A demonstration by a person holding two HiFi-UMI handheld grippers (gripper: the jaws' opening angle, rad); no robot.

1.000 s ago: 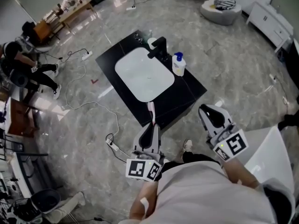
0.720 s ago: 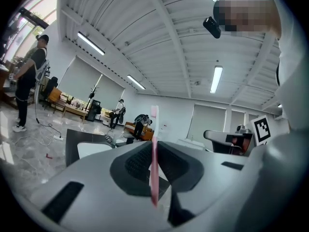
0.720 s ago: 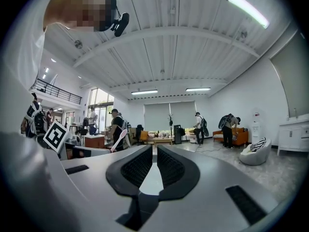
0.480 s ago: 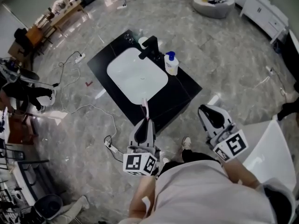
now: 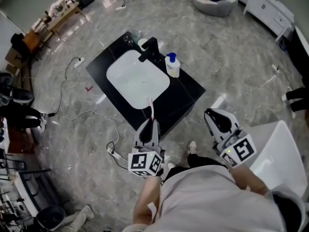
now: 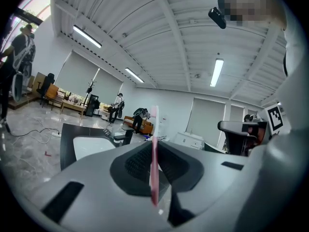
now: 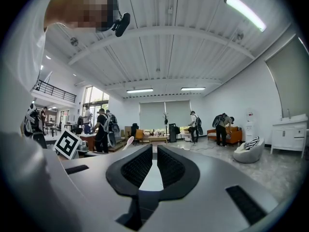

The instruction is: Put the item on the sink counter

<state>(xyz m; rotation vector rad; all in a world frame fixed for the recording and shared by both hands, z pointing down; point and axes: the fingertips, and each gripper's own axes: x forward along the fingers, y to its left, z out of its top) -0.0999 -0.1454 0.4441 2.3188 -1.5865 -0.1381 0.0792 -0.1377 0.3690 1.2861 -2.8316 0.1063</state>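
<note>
Left tongs (image 5: 149, 125): I have them clamped on the item (image 5: 151, 111), a thin pink stick with a paler head, perhaps a toothbrush.
Item axis: it runs straight out along the tongs, from between the pads to past the tips, pointing forward at the sink tabletop (image 5: 186, 93). The left gripper view shows it upright between the pads (image 6: 154, 163).
Right tongs (image 5: 216, 117): drawn together with nothing between them, held off to the right and clear of the tabletop.
Key relation: the tabletop lies ahead of the left tongs. From the head view, the item's far end lines up with the near edge, by the white basin (image 5: 137, 79); I cannot tell the height above it.
Nearer side: left, and it already holds the item.
Next move, as I judge it: carry forward and lower onto bare black surface, avoiding the basin and the soap bottle (image 5: 172, 65) beside the faucet (image 5: 149, 50).
</note>
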